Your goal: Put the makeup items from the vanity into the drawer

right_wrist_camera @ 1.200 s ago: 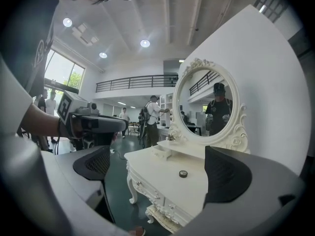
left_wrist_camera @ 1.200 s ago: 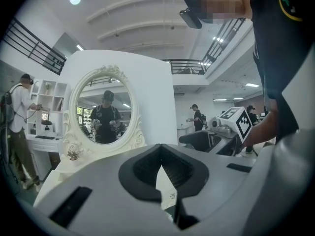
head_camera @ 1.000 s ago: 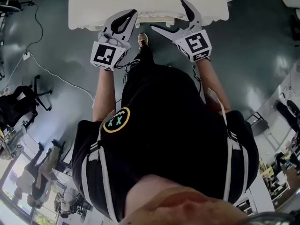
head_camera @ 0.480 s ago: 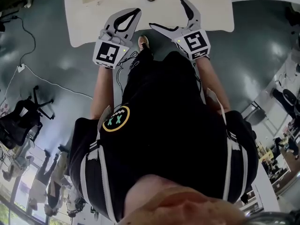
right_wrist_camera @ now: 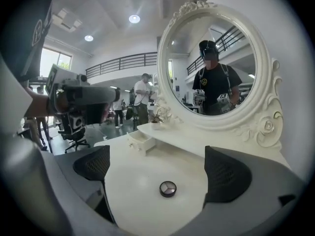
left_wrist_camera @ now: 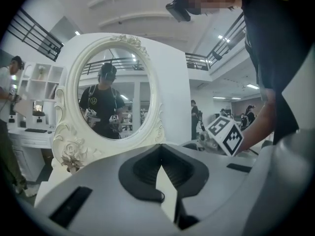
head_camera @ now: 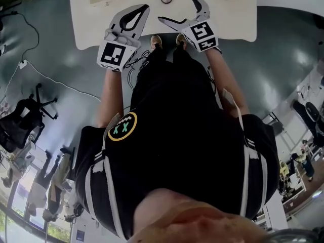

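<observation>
On the table (head_camera: pixel 91 29), the round compact (right_wrist_camera: pixel 168 189) waits dead ahead at twelve o'clock of the right gripper (head_camera: pixel 174 6), fingers wide and empty, left gripper (head_camera: pixel 144 9) fingers pressed together on nothing, little drawer (right_wrist_camera: pixel 141 141) at the compact's ten o'clock: job looks barely begun.

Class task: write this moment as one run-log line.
left gripper: shut, empty | right gripper: open, facing compact | compact: lying on vanity
</observation>
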A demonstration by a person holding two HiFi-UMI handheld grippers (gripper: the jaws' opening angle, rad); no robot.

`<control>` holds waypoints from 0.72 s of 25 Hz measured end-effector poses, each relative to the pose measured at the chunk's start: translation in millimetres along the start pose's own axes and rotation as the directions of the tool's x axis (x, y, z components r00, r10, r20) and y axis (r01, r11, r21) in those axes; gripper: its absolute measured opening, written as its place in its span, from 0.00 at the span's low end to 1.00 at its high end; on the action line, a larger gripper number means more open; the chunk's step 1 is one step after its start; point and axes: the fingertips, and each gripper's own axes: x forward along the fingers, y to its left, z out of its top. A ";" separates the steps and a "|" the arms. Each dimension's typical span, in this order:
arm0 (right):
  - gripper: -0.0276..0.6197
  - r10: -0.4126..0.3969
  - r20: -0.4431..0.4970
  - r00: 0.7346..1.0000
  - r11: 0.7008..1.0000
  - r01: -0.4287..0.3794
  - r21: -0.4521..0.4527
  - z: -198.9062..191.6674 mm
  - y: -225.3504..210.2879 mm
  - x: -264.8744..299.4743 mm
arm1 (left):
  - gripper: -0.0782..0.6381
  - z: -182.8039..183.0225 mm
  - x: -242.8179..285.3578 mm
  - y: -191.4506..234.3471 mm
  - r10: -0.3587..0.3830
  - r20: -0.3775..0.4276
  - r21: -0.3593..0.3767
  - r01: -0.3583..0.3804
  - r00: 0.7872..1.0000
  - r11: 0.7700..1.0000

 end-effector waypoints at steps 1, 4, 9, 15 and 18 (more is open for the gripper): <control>0.97 0.007 -0.013 1.000 1.000 -0.007 0.007 -8.3 -6.1 7.3 | 0.13 1.3 3.5 -0.2 0.006 -0.001 -0.005 -0.006 1.000 1.000; 0.97 0.018 -0.054 0.998 1.000 -0.017 0.010 -34.5 -21.3 33.3 | 0.13 4.3 10.6 0.1 0.016 -0.017 0.003 -0.016 1.000 1.000; 0.97 0.024 -0.139 0.990 1.000 -0.023 0.009 -72.7 -33.9 71.4 | 0.13 8.2 10.8 4.8 0.038 -0.030 0.007 -0.037 0.999 0.999; 0.97 0.041 -0.240 0.970 0.999 -0.037 0.024 -111.4 -42.5 97.2 | 0.13 3.4 9.6 7.9 0.078 -0.048 -0.022 -0.079 0.996 0.997; 0.97 0.046 -0.290 0.956 0.999 -0.039 0.031 -125.8 -44.3 103.8 | 0.13 6.8 11.3 8.4 0.065 -0.042 -0.005 -0.065 0.997 0.998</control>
